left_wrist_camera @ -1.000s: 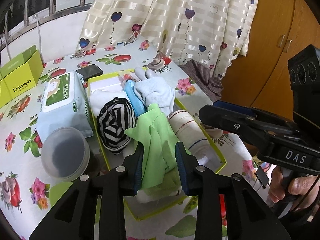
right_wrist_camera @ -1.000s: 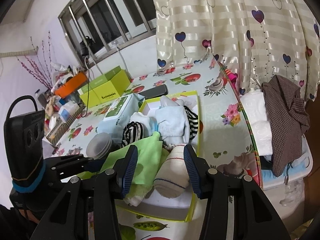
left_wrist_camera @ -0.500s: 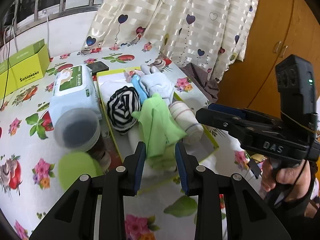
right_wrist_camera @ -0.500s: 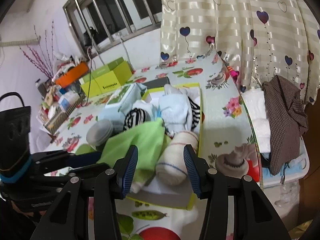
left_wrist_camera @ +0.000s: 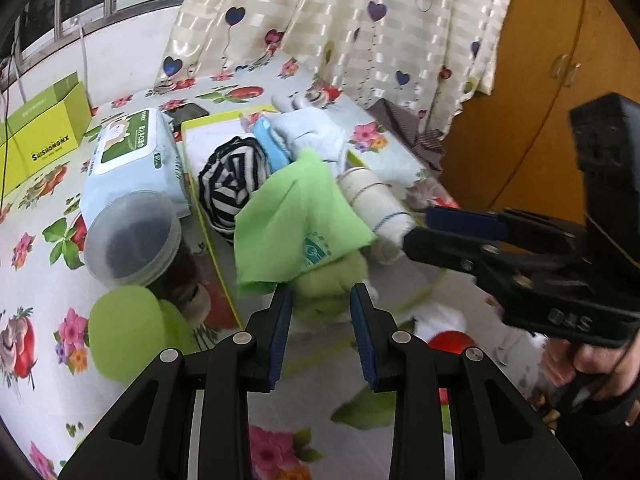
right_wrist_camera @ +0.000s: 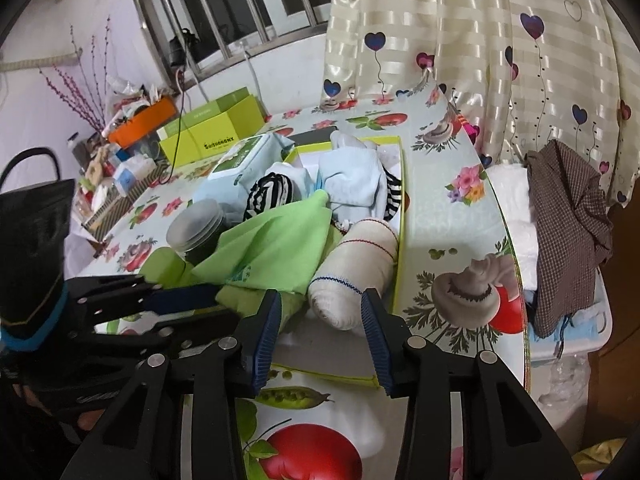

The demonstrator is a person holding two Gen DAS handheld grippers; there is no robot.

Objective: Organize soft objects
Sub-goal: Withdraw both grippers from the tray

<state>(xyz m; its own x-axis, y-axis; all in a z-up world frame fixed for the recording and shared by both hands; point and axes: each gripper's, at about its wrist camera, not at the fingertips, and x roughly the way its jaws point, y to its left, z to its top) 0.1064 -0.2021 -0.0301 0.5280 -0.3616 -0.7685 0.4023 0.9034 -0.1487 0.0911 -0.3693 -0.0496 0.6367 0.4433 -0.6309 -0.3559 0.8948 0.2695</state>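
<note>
A yellow-rimmed box (left_wrist_camera: 191,125) (right_wrist_camera: 401,240) on the flowered table holds soft things: a green cloth (left_wrist_camera: 296,220) (right_wrist_camera: 276,244), a black-and-white striped roll (left_wrist_camera: 232,180) (right_wrist_camera: 266,196), a rolled white sock (left_wrist_camera: 374,204) (right_wrist_camera: 356,264), pale blue socks (left_wrist_camera: 312,132) (right_wrist_camera: 352,180). My left gripper (left_wrist_camera: 322,300) is open, just short of the green cloth's near end, touching nothing. My right gripper (right_wrist_camera: 320,312) is open in front of the rolled sock; it also shows in the left wrist view (left_wrist_camera: 432,226).
A wet-wipes pack (left_wrist_camera: 132,152) (right_wrist_camera: 244,160), a lidded jar (left_wrist_camera: 132,236) (right_wrist_camera: 196,224) and a green lid (left_wrist_camera: 124,328) lie left of the box. A lime carton (left_wrist_camera: 40,136) (right_wrist_camera: 212,132) stands behind. The table edge and a checked cloth (right_wrist_camera: 568,232) are on the right.
Both grippers have drawn back from the box toward me and stay open. The green cloth stays in the box, out from between my left fingers.
</note>
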